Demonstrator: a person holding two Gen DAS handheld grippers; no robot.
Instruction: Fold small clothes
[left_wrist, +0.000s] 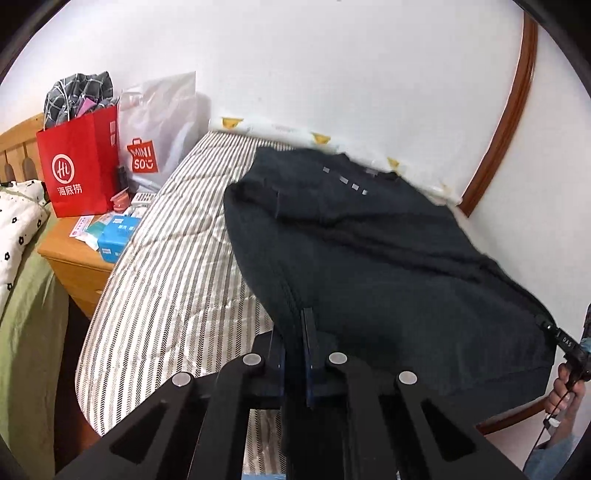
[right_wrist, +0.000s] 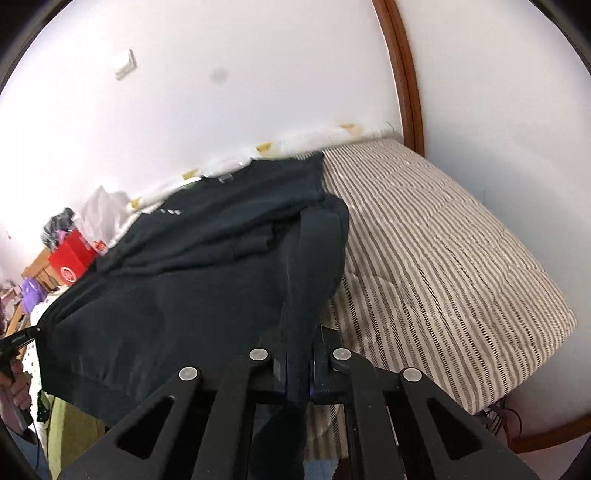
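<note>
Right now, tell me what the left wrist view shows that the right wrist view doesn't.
Left wrist only: the white Miniso bag, the nightstand with a blue box, and a floral quilt.
Right wrist only: a wall switch and the bed's bare far end.
Both: the dark sweater on the striped bed, the red bag, and each gripper shut on a near sweater corner, left gripper, right gripper.

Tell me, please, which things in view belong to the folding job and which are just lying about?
In use: dark sweatshirt, left hand-held gripper and right hand-held gripper, each shut on its near hem; striped mattress under it.
Lying about: red paper bag, white Miniso bag, blue tissue pack, wooden nightstand.
</note>
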